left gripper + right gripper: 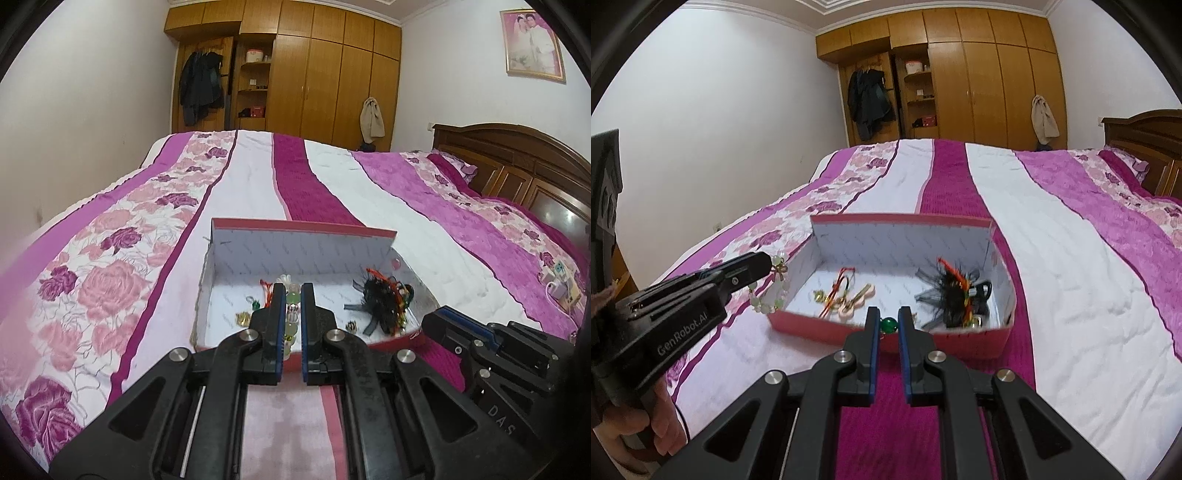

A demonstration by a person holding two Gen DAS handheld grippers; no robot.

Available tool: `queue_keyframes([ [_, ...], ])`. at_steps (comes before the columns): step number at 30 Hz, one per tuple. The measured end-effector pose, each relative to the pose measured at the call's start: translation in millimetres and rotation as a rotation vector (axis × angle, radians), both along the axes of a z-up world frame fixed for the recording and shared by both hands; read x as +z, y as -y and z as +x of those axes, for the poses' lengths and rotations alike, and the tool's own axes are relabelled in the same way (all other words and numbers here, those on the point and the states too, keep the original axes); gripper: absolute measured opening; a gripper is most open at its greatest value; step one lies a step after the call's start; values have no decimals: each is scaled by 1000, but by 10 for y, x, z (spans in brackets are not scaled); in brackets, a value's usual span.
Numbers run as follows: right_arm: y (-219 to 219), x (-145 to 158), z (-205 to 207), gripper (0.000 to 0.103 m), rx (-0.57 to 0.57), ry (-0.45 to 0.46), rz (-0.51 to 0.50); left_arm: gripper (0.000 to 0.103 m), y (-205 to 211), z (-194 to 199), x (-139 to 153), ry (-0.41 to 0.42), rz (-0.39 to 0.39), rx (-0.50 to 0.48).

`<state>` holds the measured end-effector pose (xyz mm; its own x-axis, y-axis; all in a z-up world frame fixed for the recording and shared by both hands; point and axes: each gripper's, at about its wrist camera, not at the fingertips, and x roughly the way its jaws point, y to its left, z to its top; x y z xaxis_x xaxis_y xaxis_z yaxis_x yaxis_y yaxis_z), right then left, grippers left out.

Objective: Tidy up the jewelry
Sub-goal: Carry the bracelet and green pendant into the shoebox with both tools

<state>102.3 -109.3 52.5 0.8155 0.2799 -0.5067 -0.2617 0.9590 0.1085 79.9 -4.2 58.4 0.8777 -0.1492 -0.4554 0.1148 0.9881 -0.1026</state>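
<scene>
A red box (397, 336) with a white lining lies open on the bed; it also shows in the right wrist view (960, 341). My left gripper (293, 291) is shut on a pale green bead bracelet (291, 317), which hangs over the box's left wall in the right wrist view (768, 301). My right gripper (888, 314) is shut on a jewel with a round green stone (888, 325) at the box's near wall. Inside lie a black feathery hair piece (945, 291), a red-and-gold corded charm (838, 288) and small gold pieces (242, 318).
The bed has a pink, purple and white striped floral cover (1052, 240). A wooden headboard (517, 166) is at the right, wardrobes (979, 74) at the far wall. Small items lie on the cover at the far right (561, 284).
</scene>
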Motion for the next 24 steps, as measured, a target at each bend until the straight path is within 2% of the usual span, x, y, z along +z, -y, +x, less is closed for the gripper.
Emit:
queue_keyframes([
  [11,6,60,386,11,-44,37,-1,0,-2,388,-95,14,9,28],
  [24,26,-130,867,11,-83,14,-24,0,-71,797,-322,-24,-28,50],
])
